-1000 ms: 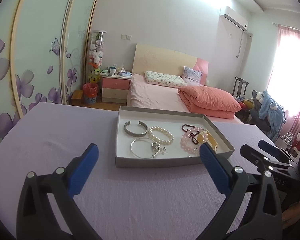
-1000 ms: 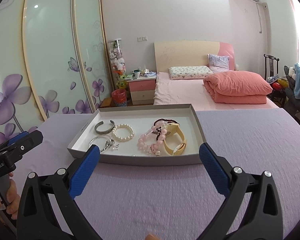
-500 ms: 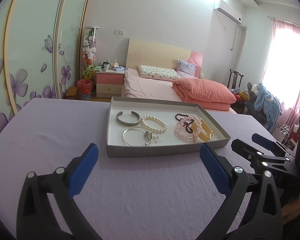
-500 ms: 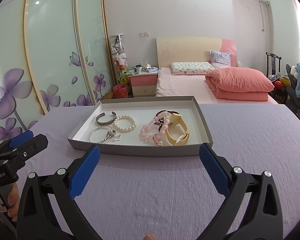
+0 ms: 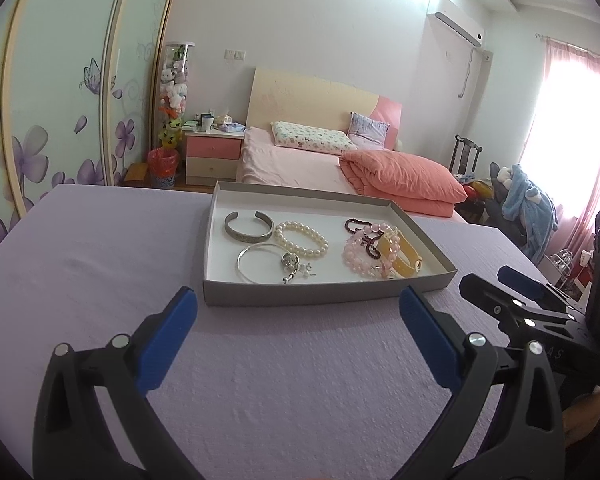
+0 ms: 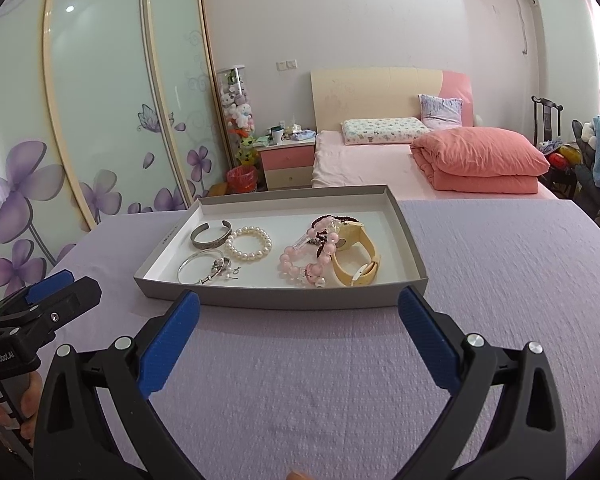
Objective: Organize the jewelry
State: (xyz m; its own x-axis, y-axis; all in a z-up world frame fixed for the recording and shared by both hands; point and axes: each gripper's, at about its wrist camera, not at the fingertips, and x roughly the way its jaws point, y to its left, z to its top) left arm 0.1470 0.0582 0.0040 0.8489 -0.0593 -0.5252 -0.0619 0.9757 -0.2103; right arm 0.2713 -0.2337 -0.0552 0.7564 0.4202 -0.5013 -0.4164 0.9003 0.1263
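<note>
Both grippers, left gripper [image 5: 298, 336] and right gripper [image 6: 299, 338], spread apart before jewelry tray [image 6: 284, 300].

home bedroom, pink bed [image 6: 364, 160], folded quilt [image 6: 480, 160], nightstand [image 6: 288, 162], floral sliding wardrobe doors [image 6: 100, 120]

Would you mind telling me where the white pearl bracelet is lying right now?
The white pearl bracelet lies inside the shallow grey tray, in its left half, just right of the silver cuff bangle and behind the thin silver bangle with charms.
</note>
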